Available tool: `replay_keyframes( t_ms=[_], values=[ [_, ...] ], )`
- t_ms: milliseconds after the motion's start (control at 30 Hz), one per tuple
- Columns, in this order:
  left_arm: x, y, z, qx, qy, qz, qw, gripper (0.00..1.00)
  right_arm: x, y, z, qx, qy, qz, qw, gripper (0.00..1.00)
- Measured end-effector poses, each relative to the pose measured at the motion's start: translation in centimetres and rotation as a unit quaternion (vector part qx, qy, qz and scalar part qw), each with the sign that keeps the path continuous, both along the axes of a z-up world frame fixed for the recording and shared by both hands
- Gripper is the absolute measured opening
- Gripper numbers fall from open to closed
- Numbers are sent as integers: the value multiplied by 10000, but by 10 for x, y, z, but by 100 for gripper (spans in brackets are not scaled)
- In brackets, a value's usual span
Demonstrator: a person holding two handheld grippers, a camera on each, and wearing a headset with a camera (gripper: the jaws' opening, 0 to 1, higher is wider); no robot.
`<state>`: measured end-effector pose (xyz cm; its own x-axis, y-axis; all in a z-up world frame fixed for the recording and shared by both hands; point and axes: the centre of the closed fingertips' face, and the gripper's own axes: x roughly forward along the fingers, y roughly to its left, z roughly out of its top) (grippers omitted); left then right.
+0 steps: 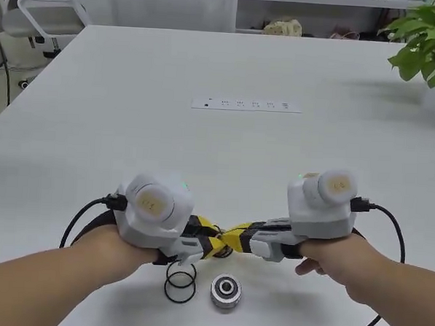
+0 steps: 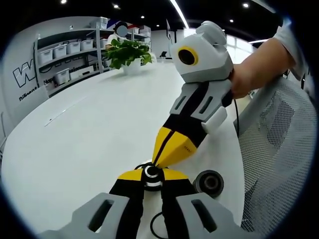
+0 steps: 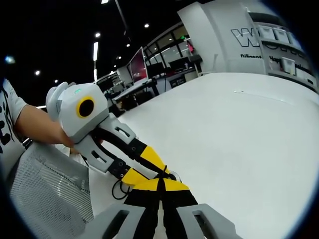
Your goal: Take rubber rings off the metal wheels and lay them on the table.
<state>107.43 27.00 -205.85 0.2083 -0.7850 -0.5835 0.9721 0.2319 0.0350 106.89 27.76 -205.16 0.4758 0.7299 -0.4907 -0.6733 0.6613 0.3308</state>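
**Ring being worked off a held wheel, lower centre of the frame**

The left gripper [image 2: 152, 177] has its jaws clamped on a small metal wheel [image 2: 152, 174], one yellow tip on each side. It holds the wheel just above the table [image 1: 225, 156], probably so the wheel can't spin or slide while the ring is pulled.

The right gripper [image 2: 167, 155] comes in from the upper right of the left gripper view with its jaws pressed together to a point, the tip touching the top edge of the wheel. It looks set to catch the rubber ring there, but I can't tell whether the ring is actually between its jaws. In the right gripper view a thin dark loop shows just beside the tips.

In the head view both grippers meet nose to nose at lower centre — one braces, one peels.

Below them on the table lie two loose rubber rings [image 1: 180, 281], overlapping. Just to their right a second wheel [image 1: 226, 291] lies flat. From here I can't tell whether that one is stripped.

A power strip [image 1: 246, 104] sits well apart at upper centre, out of the way.

Judgement: the job is partly done and this ring is mid-removal.
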Motion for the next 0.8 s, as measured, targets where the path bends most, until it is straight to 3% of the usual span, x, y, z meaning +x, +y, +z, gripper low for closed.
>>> replay_keyframes(
  t_ms=[267,600,800],
  values=[
    [0,0,0,12,-17,-16,10000,8,1,-3,-4,-124,-84,12,9999,0],
    [0,-1,0,36,95,-3,9999,9,2,-6,-4,-94,-88,-41,9999,0],
    [-2,-1,3,154,2,-98,9998,12,3,-6,-1,-10,-87,-62,9999,0]
  ],
)
